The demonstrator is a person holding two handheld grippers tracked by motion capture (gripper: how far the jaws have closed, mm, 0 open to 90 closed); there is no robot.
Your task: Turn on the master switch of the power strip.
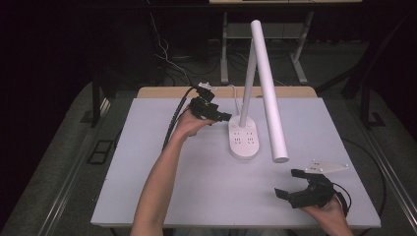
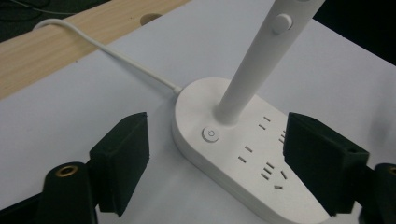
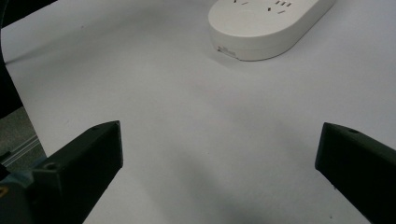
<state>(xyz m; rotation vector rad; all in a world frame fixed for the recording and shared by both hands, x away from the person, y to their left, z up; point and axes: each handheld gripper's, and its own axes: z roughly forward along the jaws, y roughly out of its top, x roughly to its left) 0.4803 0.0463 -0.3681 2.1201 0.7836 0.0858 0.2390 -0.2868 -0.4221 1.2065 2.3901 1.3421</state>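
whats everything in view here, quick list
desk lamp: 1, white, middle of the table, oval base with sockets and power button
lamp cord: 1, white, runs from the base toward the far edge
table: 1, pale grey top, wooden strip at the far edge
left hand-held gripper: 1, black, open, jaws on either side of the base's button end
right hand-held gripper: 1, black, open, near right corner, holding nothing

The left gripper [image 2: 215, 163] hangs over a white oval plastic lamp base [image 2: 243, 154], its black jaws spread wide either side. A round power button [image 2: 210, 134] sits beside the white stem [image 2: 261, 60]. A white cord [image 2: 107, 49] trails across the pale table [image 2: 93, 107].
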